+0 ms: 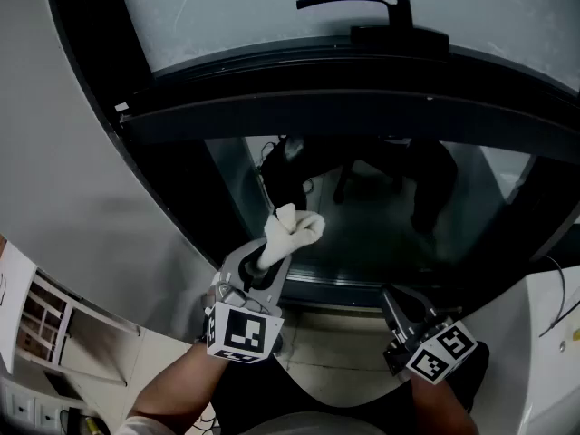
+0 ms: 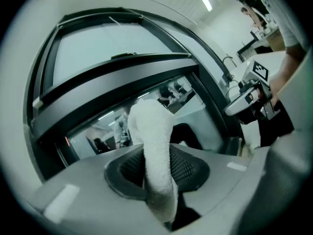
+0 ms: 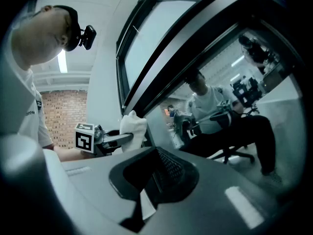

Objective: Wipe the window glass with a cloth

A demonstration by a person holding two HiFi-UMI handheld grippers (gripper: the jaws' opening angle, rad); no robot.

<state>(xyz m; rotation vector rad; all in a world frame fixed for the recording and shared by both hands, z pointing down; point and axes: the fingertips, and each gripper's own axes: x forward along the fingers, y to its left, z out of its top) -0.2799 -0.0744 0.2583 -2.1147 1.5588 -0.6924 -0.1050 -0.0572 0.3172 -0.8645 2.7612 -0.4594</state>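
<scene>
- Two tools show in the head view, low in the frame. The left tool (image 1: 272,259) is raised toward the window glass (image 1: 381,216) and pinches a white cloth (image 1: 292,228). The cloth bunches above the jaw tips, close in front of the lower pane's left part; we cannot tell whether it touches.
- In the same view the right tool (image 1: 395,303) sits lower and to the right, well apart from the cloth, with its jaws drawn together. A dark window frame (image 1: 317,93) crosses above the pane, and a black handle (image 1: 362,3) stands near the top.
- One thing fills the left gripper view: the cloth (image 2: 155,146), clamped upright between the jaws of the left tool (image 2: 157,180). Its rounded end rises toward the dark frame (image 2: 117,84). The glass (image 2: 98,133) behind it carries reflections of a lit room. The right tool (image 2: 247,99) shows at the right edge, held beside the frame.
- In the right gripper view, the jaws of the right tool (image 3: 155,173) are pressed close with nothing between them.
- Beyond them, at the left, the left tool (image 3: 121,137) points at the frame's edge, its marker cube (image 3: 84,137) toward us. The cloth (image 3: 133,125) sits at its tip, against the edge of the glass (image 3: 220,106) as far as we can judge. The pane reflects a seated person.
</scene>
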